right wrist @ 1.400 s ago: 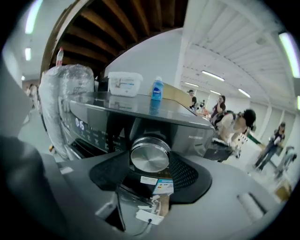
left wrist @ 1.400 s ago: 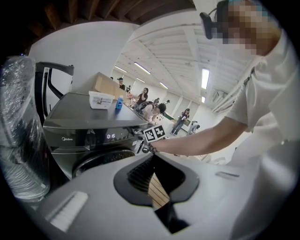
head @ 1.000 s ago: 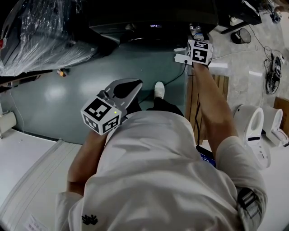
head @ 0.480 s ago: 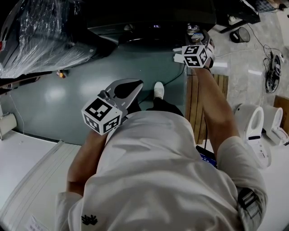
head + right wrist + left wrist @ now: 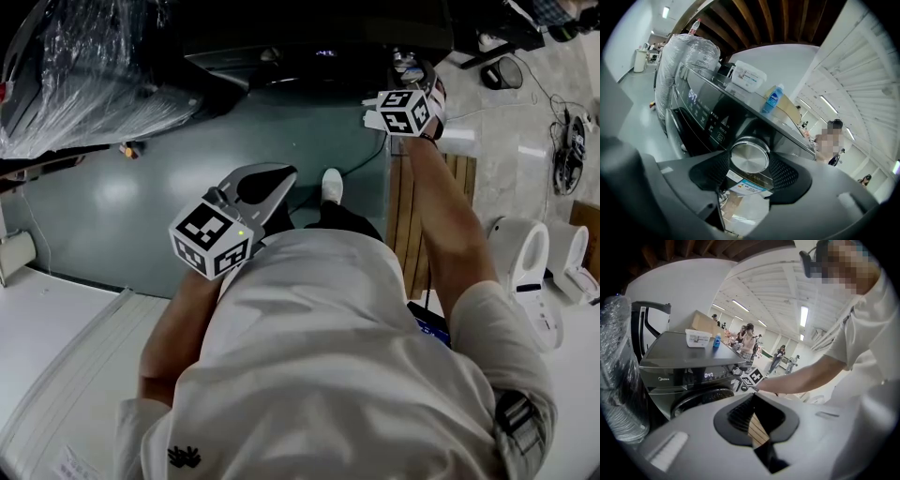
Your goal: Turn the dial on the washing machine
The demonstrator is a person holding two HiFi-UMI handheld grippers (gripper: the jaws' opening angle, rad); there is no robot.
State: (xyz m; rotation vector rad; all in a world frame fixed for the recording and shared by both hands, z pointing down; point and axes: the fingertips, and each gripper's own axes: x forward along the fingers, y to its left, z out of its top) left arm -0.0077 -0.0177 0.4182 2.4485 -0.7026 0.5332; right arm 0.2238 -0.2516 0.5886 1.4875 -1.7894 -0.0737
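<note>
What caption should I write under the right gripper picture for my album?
Right tongs clasp the shiny round dial on a dark washing machine, blue bottle on top.

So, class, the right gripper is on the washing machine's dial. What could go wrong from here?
1. The dial is smooth, shiny metal, and the right gripper holds it only at the sides with its fingers. They might slip, so the wrist turns but the dial does not.
2. Turning too far could overshoot the wanted setting. The lit display is the only check in sight.
3. Pushing hard on the washing machine might shake the blue bottle standing on top.
</note>
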